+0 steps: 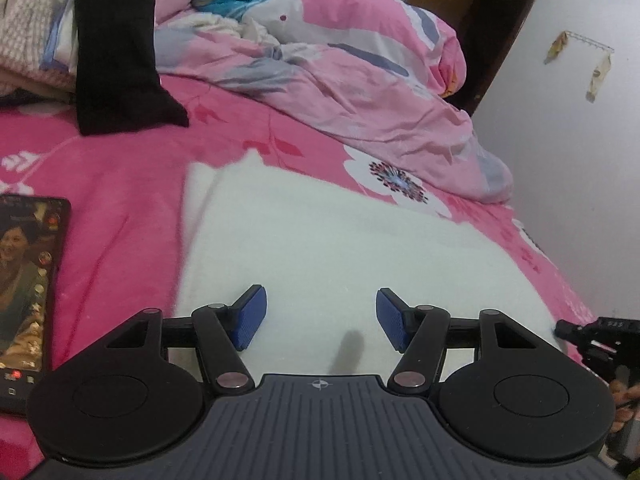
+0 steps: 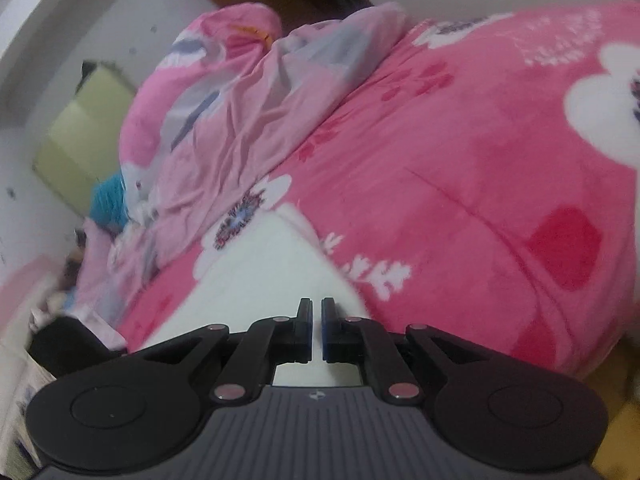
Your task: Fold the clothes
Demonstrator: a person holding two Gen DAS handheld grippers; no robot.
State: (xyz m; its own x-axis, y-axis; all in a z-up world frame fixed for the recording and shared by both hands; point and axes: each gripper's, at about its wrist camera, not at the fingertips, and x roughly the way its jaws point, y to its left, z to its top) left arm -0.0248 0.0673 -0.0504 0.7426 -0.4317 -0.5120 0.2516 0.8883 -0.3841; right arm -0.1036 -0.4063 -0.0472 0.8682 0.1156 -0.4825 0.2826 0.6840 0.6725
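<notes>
Pink floral bedspread (image 1: 120, 184) under white garment (image 1: 320, 248); left hand-held gripper (image 1: 321, 318) wide, right hand-held gripper (image 2: 316, 330) closed, empty.

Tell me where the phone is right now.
The phone lies screen-up on the pink bedsheet at the left edge of the left wrist view, left of the white garment and the left gripper.

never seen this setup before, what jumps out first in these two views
A white garment lies spread on the bright pink flowered bedspread, just ahead of the open left tool. Behind it a pale pink quilt lies rumpled, and a lit phone rests at the left edge.
</notes>
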